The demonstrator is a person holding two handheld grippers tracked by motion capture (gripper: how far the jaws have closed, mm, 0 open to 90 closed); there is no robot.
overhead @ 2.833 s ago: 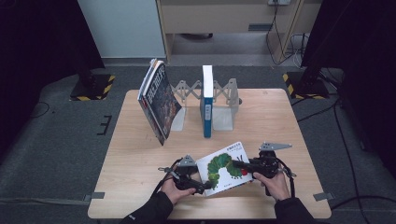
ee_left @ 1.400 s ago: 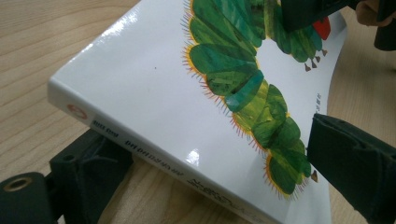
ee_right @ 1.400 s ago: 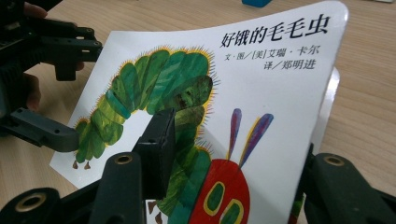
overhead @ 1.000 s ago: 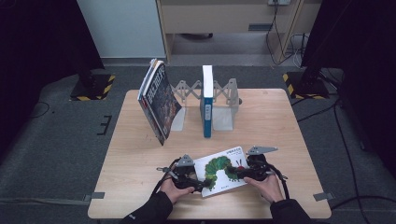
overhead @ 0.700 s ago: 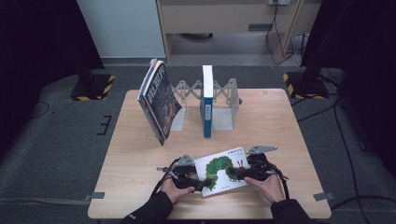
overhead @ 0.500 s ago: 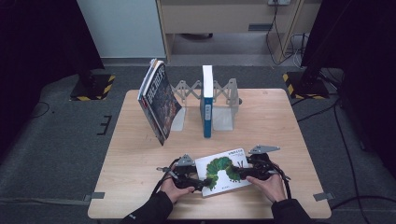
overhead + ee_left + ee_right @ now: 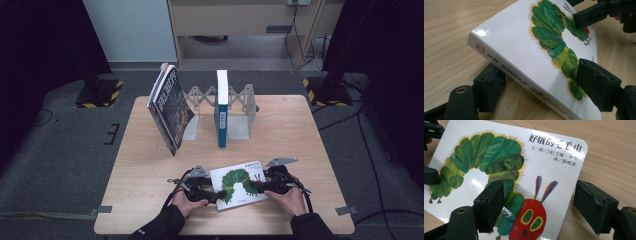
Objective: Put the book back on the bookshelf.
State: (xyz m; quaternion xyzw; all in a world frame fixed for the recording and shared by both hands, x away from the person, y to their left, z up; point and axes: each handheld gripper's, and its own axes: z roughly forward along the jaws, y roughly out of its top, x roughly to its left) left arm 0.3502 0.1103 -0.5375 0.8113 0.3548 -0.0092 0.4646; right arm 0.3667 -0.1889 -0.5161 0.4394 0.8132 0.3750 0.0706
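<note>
Book: I see the white caterpillar picture book lying cover up near the table's front edge, between my two grippers.
Left gripper: my left gripper straddles the book's spine corner; in the left gripper view one jaw sits over the cover and the other at table level beside the spine. The jaws have just been closing, with the book between them. I think the upper pad is on or just above the cover, but I cannot tell whether the pads press yet.
Right gripper: my right gripper is at the opposite edge, released. Its jaws have just been opening; one hovers over the caterpillar's head, the other stands clear beside the book's edge.
Behind: an expanding bookend rack holds an upright blue-spined book; a dark-covered book leans at its left.
</note>
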